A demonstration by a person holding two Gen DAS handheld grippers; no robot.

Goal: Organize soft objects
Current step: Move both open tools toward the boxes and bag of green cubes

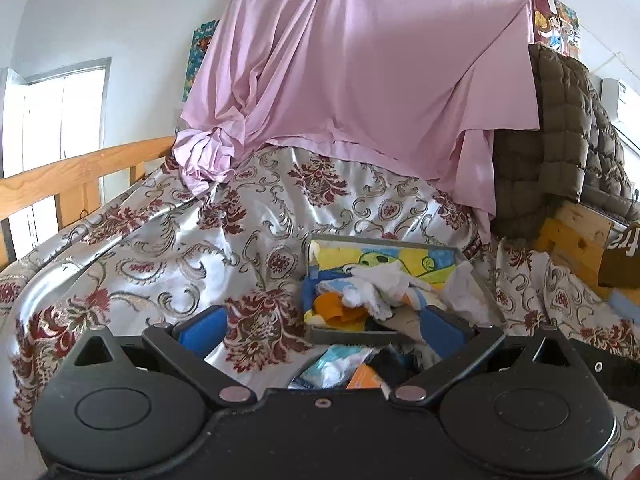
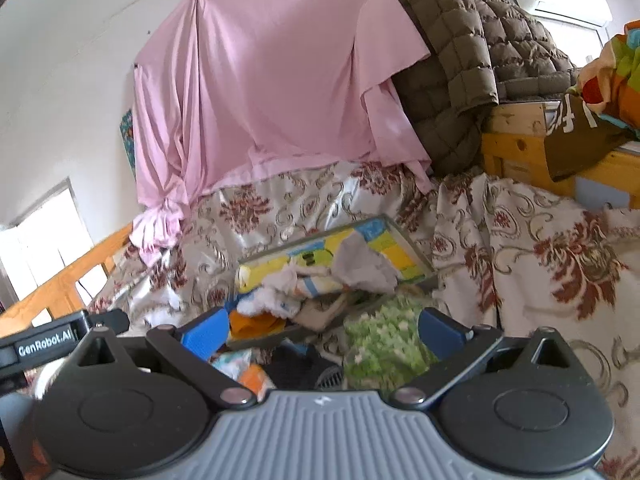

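A grey tray (image 1: 352,336) with a bright cartoon lining lies on the floral bedspread (image 1: 168,248). It holds a heap of white cloths (image 1: 372,288) and an orange cloth (image 1: 340,310). My left gripper (image 1: 324,330) is open just before the tray's near rim, with nothing between its blue pads. In the right wrist view the same tray (image 2: 412,246) sits ahead with a grey-white cloth (image 2: 360,264) and the orange cloth (image 2: 256,324). My right gripper (image 2: 323,334) is open, and a blurred green-and-white cloth (image 2: 380,344) lies beside its right finger. A black item (image 2: 296,368) lies between the fingers.
A pink sheet (image 1: 360,72) hangs over the back of the bed. A brown quilted jacket (image 2: 460,40) drapes over a wooden frame (image 2: 516,148) at the right. A wooden rail (image 1: 80,176) borders the left side. The left gripper's body (image 2: 60,340) shows at the right view's left edge.
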